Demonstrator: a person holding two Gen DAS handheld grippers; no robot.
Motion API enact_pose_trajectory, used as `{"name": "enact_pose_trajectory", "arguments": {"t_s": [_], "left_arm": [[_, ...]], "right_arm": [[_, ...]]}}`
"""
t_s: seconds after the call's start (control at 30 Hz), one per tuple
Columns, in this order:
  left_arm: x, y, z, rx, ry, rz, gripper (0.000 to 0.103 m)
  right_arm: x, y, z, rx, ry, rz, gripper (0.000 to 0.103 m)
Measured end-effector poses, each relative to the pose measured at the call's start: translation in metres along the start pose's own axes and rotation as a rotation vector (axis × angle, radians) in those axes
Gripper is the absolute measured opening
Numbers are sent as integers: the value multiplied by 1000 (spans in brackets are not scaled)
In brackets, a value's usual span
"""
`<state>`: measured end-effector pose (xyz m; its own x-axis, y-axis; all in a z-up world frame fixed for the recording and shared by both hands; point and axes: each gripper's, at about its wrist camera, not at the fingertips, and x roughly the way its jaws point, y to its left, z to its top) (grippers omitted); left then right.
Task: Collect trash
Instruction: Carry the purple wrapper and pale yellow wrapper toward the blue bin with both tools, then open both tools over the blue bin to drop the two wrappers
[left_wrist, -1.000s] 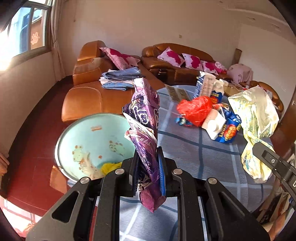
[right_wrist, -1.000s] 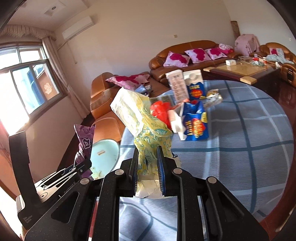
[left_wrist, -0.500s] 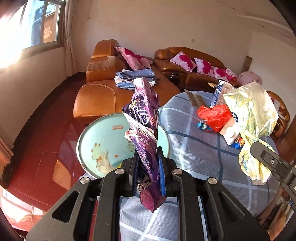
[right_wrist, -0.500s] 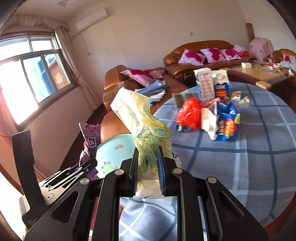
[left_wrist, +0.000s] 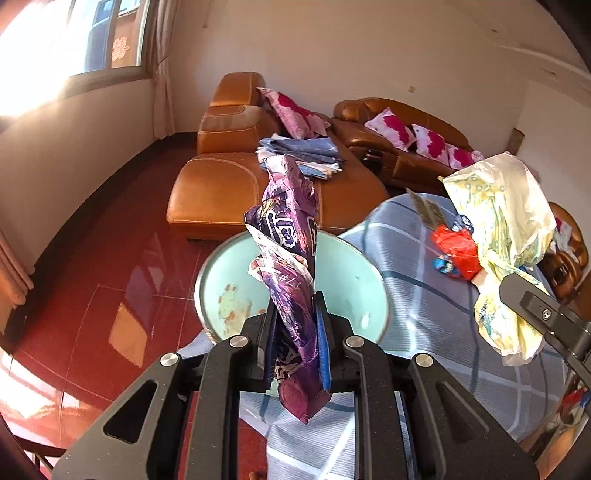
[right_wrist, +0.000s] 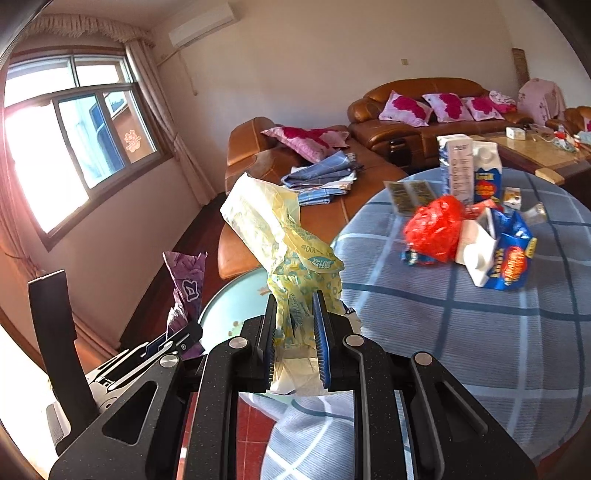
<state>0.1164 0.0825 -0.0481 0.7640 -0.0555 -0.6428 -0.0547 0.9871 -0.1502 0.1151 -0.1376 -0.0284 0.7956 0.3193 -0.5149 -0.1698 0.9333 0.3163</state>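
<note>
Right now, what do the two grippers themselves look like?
Both alike: the left gripper and right gripper are matte black with a fine speckle, built of angular linkage arms with triangular cutouts and round silver pivot pins. The fingers are flat black plates with ribbed blue pads. No cables or sleeves show.

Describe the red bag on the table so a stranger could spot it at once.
On the round table with the blue checked cloth, look at the litter cluster near the far edge. The crumpled red plastic bag lies just left of the tipped blue carton; it is the only plain red, unprinted piece.
</note>
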Motion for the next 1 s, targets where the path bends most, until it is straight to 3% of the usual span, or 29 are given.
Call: {"name": "enact_pose_trajectory", "arguments": {"t_s": [0.53, 1.0], "left_arm": [[42, 12, 9, -5, 65, 19, 17], [88, 16, 16, -9, 145, 34, 17]], "right_arm": [[76, 18, 4, 41, 104, -12, 19], [135, 3, -3, 122, 226, -14, 19]]}}
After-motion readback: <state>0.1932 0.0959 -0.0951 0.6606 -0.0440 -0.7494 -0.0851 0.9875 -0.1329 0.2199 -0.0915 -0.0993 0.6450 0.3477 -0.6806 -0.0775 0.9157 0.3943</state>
